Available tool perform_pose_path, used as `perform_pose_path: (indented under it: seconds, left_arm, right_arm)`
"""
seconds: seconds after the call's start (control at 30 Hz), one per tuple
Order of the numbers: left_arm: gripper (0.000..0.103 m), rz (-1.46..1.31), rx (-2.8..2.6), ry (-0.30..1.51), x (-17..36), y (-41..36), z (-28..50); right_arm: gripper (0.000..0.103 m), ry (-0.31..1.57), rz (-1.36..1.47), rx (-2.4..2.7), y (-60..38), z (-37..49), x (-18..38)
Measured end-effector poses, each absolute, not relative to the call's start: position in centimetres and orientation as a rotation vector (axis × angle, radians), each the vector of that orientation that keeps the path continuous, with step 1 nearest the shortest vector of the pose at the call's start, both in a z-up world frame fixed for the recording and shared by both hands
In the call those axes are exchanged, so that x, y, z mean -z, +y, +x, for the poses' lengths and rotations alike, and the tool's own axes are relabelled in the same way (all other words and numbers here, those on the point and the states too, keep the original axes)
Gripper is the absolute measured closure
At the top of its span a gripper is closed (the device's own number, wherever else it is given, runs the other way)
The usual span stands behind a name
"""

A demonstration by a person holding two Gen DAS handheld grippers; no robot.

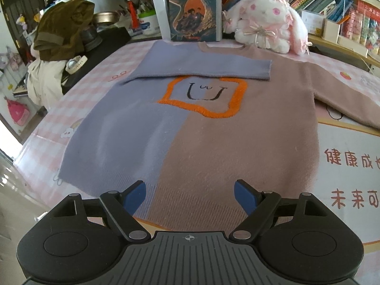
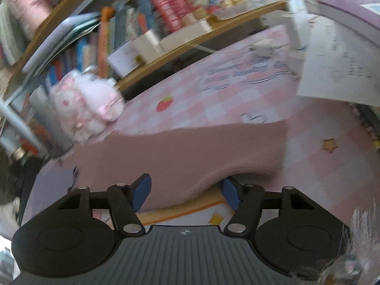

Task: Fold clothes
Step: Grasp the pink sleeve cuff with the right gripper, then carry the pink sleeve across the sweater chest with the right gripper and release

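Two-tone fuzzy sweater, lilac one half & dusty-pink the other, flat on pink checked tablecloth; both tongs apart, holding nothing.

Lilac sleeve folded across chest, above the orange-outlined face motif. Pink sleeve stretched out sideways w/ cuff on the cloth. Left gripper hovers over hem, blue pads wide. Right gripper just over pink sleeve, pads wide; view blurred. White-pink plush bunny & upright book behind collar.

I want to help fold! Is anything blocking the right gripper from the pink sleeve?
Nothing visible does. The right gripper is open, and the pink sleeve lies flat on the checked cloth just ahead of its fingers.
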State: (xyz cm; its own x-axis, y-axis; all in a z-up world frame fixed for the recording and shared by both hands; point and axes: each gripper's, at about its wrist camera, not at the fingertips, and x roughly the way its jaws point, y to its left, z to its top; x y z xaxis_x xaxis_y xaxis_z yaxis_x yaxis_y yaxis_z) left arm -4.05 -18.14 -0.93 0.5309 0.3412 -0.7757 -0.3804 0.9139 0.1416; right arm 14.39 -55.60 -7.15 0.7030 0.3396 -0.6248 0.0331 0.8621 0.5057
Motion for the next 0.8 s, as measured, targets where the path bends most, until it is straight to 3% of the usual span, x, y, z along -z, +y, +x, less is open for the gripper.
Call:
perform_pose_path:
  seconds: [0.13,0.3,0.33,0.8]
  left_arm:
    - [0.019,-0.068,-0.448,0.920,1.1,-17.7,-3.9]
    - [0.019,-0.096,-0.449,0.916,1.2,-17.5,-3.5]
    - [0.019,-0.097,-0.448,0.915,1.2,-17.5,-3.4]
    - [0.019,-0.087,-0.404,0.874,1.0,-16.5,-2.7]
  right_arm:
    - [0.050,0.783,0.563,-0.092,-57.8,15.1,7.1]
    - [0.091,0.841,0.533,-0.039,-58.8,16.0,6.9]
    - [0.095,0.858,0.544,-0.037,-58.9,16.2,7.0]
    - [0.098,0.752,0.466,-0.140,-56.3,16.0,3.2]
